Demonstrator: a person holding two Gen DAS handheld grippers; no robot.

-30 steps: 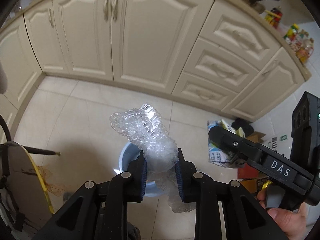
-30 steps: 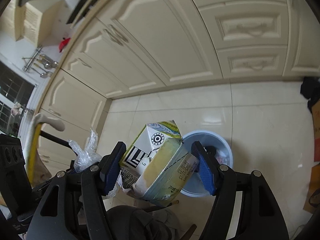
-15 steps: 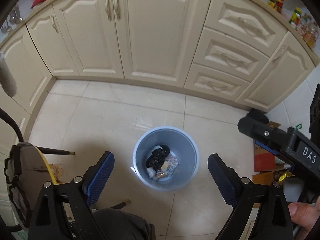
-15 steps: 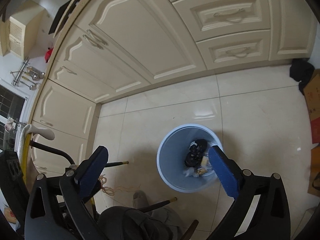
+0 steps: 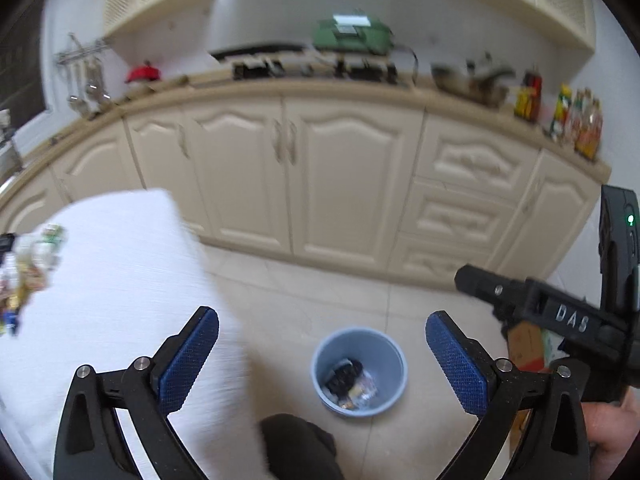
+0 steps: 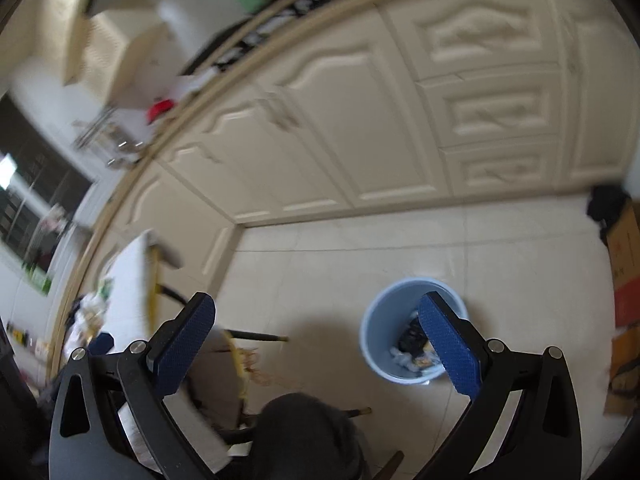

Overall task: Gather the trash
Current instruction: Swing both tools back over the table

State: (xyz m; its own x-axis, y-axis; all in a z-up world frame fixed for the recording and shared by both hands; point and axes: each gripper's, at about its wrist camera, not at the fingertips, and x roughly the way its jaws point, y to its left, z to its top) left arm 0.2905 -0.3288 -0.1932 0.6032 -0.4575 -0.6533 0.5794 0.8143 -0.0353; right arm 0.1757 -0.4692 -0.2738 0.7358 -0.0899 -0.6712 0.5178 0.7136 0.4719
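Note:
A light blue trash bin stands on the tiled floor with several pieces of trash inside; it also shows in the right wrist view. My left gripper is open and empty, high above the bin. My right gripper is open and empty, its right pad in front of the bin. More trash lies blurred at the far left on a white-clothed table, also seen in the right wrist view.
Cream kitchen cabinets run along the back under a counter with pots and bottles. Cardboard boxes sit on the floor at the right. Chair legs and a dark knee are below the grippers.
Both grippers let go of their trash, the bubble wrap and the carton, over the bin and opened. Since then both have lifted and tilted up, bringing the table and counter into view.

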